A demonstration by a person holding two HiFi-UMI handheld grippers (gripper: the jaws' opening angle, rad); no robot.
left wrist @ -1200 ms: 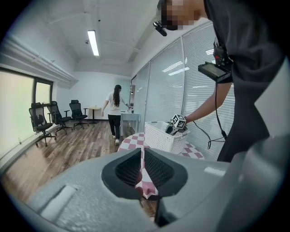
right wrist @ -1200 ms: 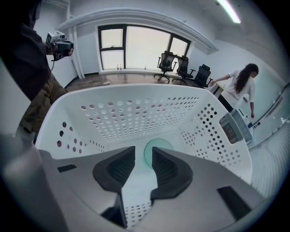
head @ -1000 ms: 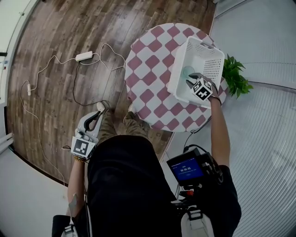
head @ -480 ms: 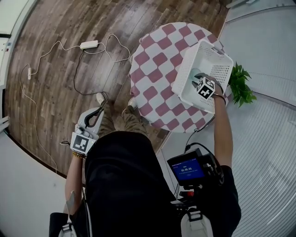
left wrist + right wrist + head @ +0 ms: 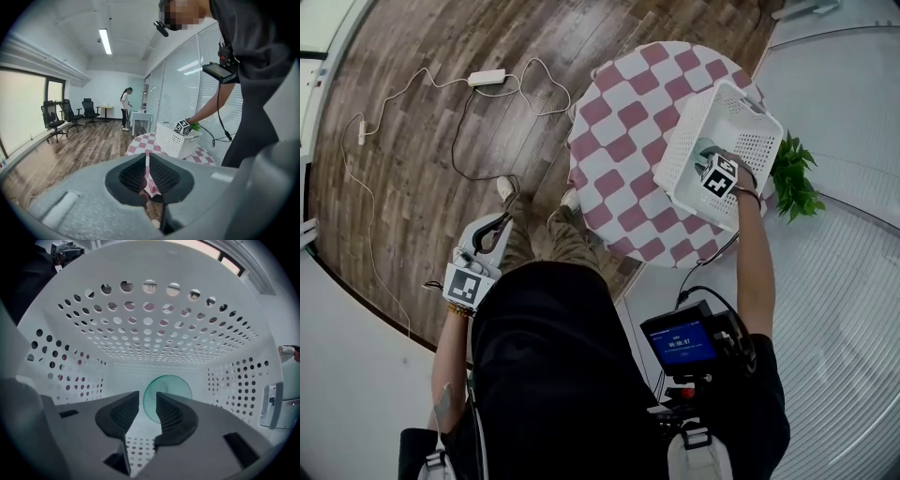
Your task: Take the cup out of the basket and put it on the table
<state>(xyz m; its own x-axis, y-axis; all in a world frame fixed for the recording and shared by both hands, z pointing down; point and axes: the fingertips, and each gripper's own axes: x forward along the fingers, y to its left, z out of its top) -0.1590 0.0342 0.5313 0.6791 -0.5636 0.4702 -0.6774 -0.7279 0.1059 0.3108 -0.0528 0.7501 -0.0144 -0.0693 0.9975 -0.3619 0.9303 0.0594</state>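
Right gripper (image 5: 147,395) in basket (image 5: 682,161), upper right — fingers just opened, empty; cup (image 5: 177,384) ungrasped, transfer to desk (image 5: 619,122) outstanding. Left gripper (image 5: 146,159) clenched.

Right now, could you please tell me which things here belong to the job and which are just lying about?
For the job: cup, basket, table.
Just lying about: plant, power strip on the floor, office chairs.
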